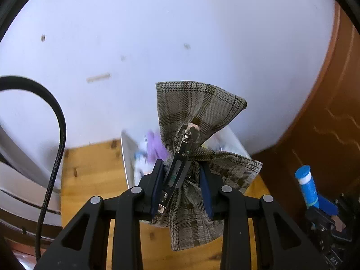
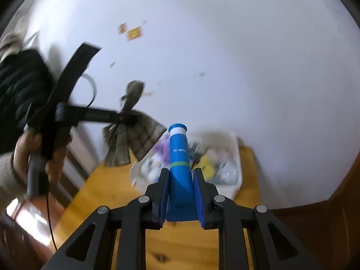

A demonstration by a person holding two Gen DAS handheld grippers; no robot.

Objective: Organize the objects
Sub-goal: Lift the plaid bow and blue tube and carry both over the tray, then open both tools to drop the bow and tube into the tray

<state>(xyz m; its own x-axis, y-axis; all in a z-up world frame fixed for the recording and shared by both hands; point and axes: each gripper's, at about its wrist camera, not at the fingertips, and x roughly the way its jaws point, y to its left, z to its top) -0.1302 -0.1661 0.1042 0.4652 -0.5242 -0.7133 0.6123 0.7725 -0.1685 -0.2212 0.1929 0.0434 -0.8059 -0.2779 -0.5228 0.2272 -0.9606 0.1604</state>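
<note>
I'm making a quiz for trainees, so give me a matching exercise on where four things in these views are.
Things:
1. plaid bow hair clip
2. blue tube
3. white bin
4. black cable

Places:
A. on the wooden table, full of small items
B. clamped in the right tongs
C. looping at the left of the left wrist view
D. clamped in the left tongs

Pairs: 1-D, 2-B, 3-A, 4-C

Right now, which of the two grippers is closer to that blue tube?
The right. The right gripper is clamped on the blue tube, holding its flat end with the cap pointing away. The left gripper is off to the side, gripping a plaid bow clip instead.
</note>
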